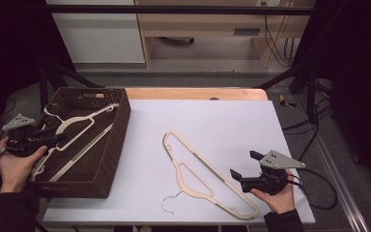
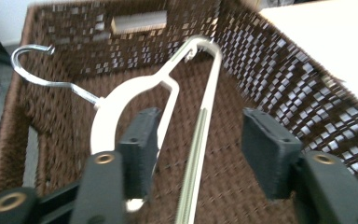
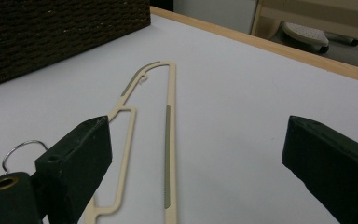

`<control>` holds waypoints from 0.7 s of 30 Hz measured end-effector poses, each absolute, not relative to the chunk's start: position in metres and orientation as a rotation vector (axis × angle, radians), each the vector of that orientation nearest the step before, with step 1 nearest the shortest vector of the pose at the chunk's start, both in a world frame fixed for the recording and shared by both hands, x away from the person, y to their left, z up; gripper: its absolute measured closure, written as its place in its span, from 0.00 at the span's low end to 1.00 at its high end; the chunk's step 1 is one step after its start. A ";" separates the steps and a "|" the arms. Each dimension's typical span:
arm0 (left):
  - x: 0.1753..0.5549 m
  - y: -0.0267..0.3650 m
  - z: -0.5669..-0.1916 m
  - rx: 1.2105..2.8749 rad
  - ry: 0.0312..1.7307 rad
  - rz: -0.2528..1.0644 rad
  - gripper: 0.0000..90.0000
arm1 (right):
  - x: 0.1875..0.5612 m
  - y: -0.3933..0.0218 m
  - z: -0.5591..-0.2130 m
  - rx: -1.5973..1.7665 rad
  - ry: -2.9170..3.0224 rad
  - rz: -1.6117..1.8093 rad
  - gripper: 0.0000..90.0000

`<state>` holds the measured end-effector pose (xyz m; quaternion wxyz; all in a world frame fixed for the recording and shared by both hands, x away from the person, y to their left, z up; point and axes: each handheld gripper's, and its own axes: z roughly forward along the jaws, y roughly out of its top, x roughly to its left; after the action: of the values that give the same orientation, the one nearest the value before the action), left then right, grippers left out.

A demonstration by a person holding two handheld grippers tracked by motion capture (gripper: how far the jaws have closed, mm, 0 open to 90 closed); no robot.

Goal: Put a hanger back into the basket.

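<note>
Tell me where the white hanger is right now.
In the high view, the white hanger lies inside the brown basket at the table's left, by the left gripper.

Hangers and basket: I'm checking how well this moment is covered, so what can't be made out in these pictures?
- High view: the basket floor under the white hanger is too dark to read.
- Left gripper view: motion blur smears the weave; the left hand-held gripper covers the white hanger's lower part, so contact is unclear.
- Right gripper view: the right hand-held gripper and the bottom edge cut off the beige hanger and part of its hook.
</note>
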<state>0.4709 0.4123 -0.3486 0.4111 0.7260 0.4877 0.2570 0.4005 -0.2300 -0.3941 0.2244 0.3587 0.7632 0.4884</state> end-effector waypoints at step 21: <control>0.431 0.286 -0.357 1.827 0.863 0.517 0.15 | 0.400 -0.227 -0.396 1.008 2.162 1.348 0.09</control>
<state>0.4311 0.2863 -0.3571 0.5037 0.7568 0.3575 0.2142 0.3996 -0.2274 -0.3962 0.1995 0.3604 0.7731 0.4823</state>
